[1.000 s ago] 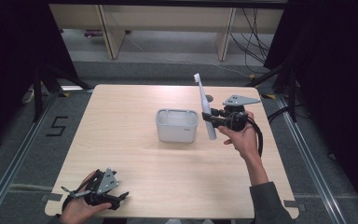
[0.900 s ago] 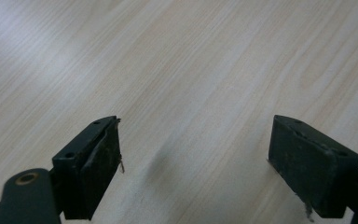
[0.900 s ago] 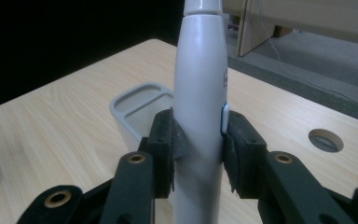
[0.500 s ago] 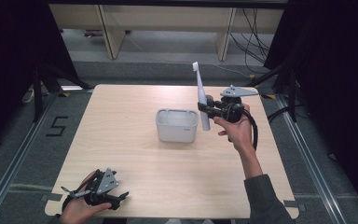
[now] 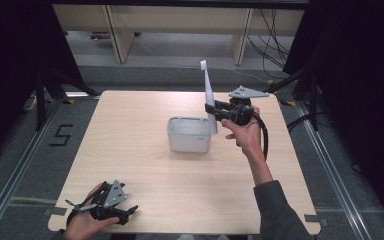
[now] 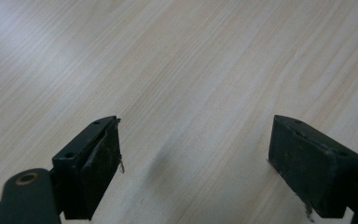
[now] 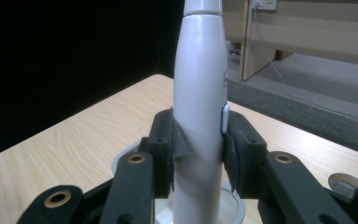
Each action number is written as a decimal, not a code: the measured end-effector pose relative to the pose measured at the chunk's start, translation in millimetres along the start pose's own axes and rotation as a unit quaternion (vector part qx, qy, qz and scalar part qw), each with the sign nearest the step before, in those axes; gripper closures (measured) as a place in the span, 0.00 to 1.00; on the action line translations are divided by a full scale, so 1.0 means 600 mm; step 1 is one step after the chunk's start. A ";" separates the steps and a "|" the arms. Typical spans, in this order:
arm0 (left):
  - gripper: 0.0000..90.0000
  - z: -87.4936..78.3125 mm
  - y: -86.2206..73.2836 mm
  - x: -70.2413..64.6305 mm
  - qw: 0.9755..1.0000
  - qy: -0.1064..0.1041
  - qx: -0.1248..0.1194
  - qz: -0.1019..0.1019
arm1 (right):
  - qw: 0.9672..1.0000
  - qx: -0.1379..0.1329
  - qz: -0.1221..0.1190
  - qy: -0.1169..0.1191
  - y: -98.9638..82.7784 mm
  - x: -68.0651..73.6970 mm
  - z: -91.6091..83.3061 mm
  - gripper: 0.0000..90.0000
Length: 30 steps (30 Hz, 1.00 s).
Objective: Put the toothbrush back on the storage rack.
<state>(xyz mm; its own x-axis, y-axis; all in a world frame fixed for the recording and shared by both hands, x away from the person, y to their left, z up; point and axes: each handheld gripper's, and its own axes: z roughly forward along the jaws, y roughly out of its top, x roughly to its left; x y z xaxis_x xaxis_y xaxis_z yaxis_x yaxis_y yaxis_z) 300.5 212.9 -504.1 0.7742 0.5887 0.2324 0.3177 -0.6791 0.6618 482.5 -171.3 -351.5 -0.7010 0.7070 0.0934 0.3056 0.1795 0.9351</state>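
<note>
Floor mark (image 5: 60, 134) reads 5; toothbrush (image 7: 200, 107) logo illegible.

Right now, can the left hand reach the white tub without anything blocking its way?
Probably yes. The left claw is open and holds nothing, and the table between it and the white tub is bare. The right claw holds a toothbrush at the tub's far right corner.
</note>
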 end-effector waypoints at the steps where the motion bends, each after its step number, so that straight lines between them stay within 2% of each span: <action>1: 0.18 0.000 0.000 0.000 1.000 0.000 0.000 0.000 | 1.000 -0.001 0.003 0.000 0.000 0.000 0.003 0.74; 3: 0.18 0.000 0.000 0.000 1.000 0.001 0.000 0.002 | 1.000 -0.008 0.014 -0.002 -0.002 -0.001 0.009 0.74; 4: 0.18 0.000 0.000 0.000 1.000 0.000 0.000 -0.001 | 1.000 -0.002 0.021 -0.003 -0.001 -0.002 0.009 0.74; 5: 0.18 -0.001 0.000 0.000 1.000 0.000 -0.002 0.003 | 1.000 -0.002 0.021 -0.003 -0.001 -0.002 0.009 0.74; 6: 0.18 -0.001 0.000 0.001 1.000 0.000 -0.001 0.002 | 1.000 -0.010 0.006 -0.007 0.000 -0.007 0.014 0.74; 7: 0.18 -0.001 0.000 0.001 1.000 0.000 -0.001 0.002 | 1.000 -0.007 0.021 -0.005 0.000 -0.004 0.014 0.74; 8: 0.18 -0.001 0.000 0.001 1.000 0.001 -0.001 0.003 | 1.000 -0.009 0.011 -0.008 0.001 -0.007 0.016 0.74; 10: 0.18 0.000 0.000 0.000 1.000 -0.001 -0.001 -0.001 | 1.000 -0.008 0.017 -0.006 0.002 -0.006 0.019 0.74; 11: 0.18 0.000 0.000 0.000 1.000 -0.001 -0.001 -0.001 | 1.000 -0.010 0.012 -0.007 0.002 -0.007 0.021 0.74; 13: 0.18 -0.002 0.001 0.001 1.000 0.000 0.005 0.004 | 1.000 -0.012 0.013 -0.005 0.002 -0.007 0.024 0.74; 14: 0.18 -0.001 0.000 -0.001 1.000 0.000 -0.002 -0.003 | 1.000 -0.011 0.016 -0.008 0.001 -0.006 0.029 0.74; 16: 0.18 -0.001 0.000 0.001 1.000 0.000 -0.001 0.003 | 1.000 -0.010 0.017 -0.009 0.001 -0.005 0.031 0.74; 18: 0.18 -0.001 0.000 0.001 1.000 0.001 -0.001 0.002 | 1.000 -0.014 0.007 -0.010 -0.001 -0.008 0.039 0.74; 19: 0.18 -0.002 0.000 0.000 1.000 0.001 -0.003 0.001 | 1.000 -0.010 0.022 -0.006 -0.002 -0.006 0.041 0.74; 23: 0.18 -0.002 0.000 0.000 1.000 0.001 -0.002 0.001 | 1.000 -0.014 0.018 -0.009 -0.005 -0.009 0.049 0.74; 26: 0.18 -0.001 0.000 -0.001 1.000 0.000 -0.003 -0.003 | 1.000 -0.012 0.025 -0.007 -0.007 -0.010 0.052 0.74; 27: 0.18 -0.001 0.001 0.001 1.000 0.000 -0.002 0.003 | 1.000 -0.015 0.021 -0.009 -0.008 -0.011 0.053 0.74; 30: 0.18 -0.002 0.000 0.000 1.000 0.000 -0.003 0.002 | 0.999 -0.017 0.036 -0.010 -0.011 -0.010 0.056 0.74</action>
<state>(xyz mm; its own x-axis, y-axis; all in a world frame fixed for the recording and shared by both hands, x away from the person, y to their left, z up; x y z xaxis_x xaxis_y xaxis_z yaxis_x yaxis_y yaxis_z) 300.0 213.2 -503.3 0.7754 0.5864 0.2342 0.3125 -0.6787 0.6646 506.2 -154.0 -369.8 -0.6651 0.7306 0.1547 0.3323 0.1040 0.9374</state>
